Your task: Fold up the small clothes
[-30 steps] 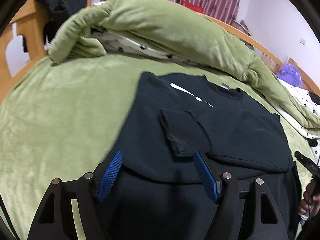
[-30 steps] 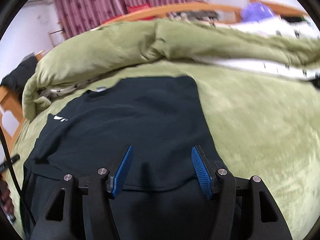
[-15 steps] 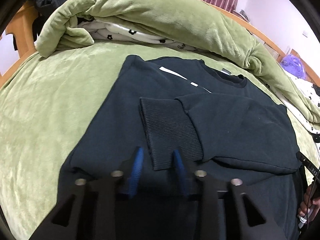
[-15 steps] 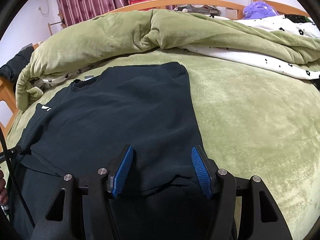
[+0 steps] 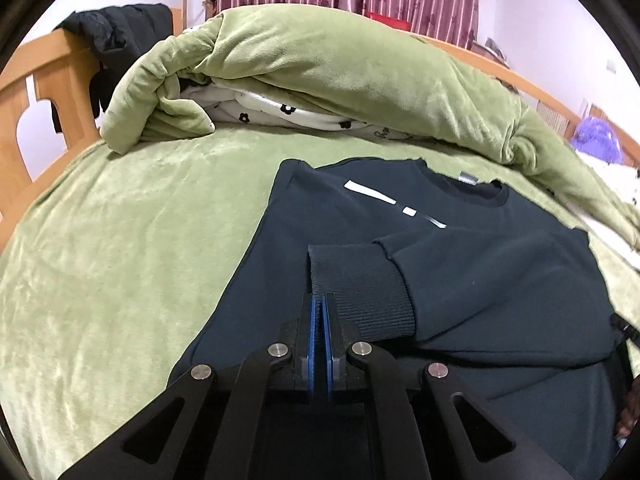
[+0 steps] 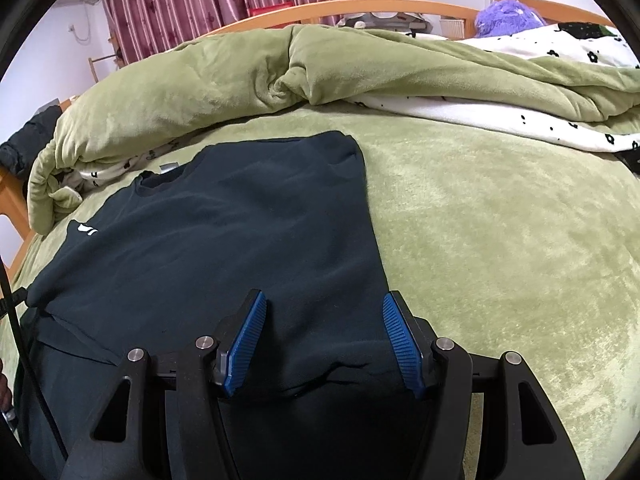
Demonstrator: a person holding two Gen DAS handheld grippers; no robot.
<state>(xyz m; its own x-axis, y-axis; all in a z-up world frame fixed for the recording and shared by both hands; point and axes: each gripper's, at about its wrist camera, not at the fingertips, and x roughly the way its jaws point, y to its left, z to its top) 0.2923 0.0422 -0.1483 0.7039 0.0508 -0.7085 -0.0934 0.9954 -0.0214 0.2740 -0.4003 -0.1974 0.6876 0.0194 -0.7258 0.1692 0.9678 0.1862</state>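
Sweatshirt (image 5: 328, 248), one, dark navy, lies flat on the green blanket (image 5: 120, 240) of the bed, neck toward the rolled duvet (image 5: 340, 68). One sleeve (image 5: 500, 276) is folded across the chest; its single ribbed cuff (image 5: 356, 284) lies on the body of the garment, near the middle. White chest marks: three short strokes in the left view. One grey neck tag (image 5: 468, 178) at the collar. Left gripper (image 5: 319, 300): two blue pads pressed together, closed at the near corner of the cuff; whether cloth sits between them cannot be told. Right gripper (image 6: 324, 332): two blue pads spread wide, nothing held, both over the sweatshirt's right side near its lower fold, the right pad close to the garment's edge. Behind: one wooden bed frame (image 5: 44, 92), one black garment (image 5: 116, 36) draped over it, one purple plush (image 6: 508, 16), striped curtains (image 6: 224, 4).
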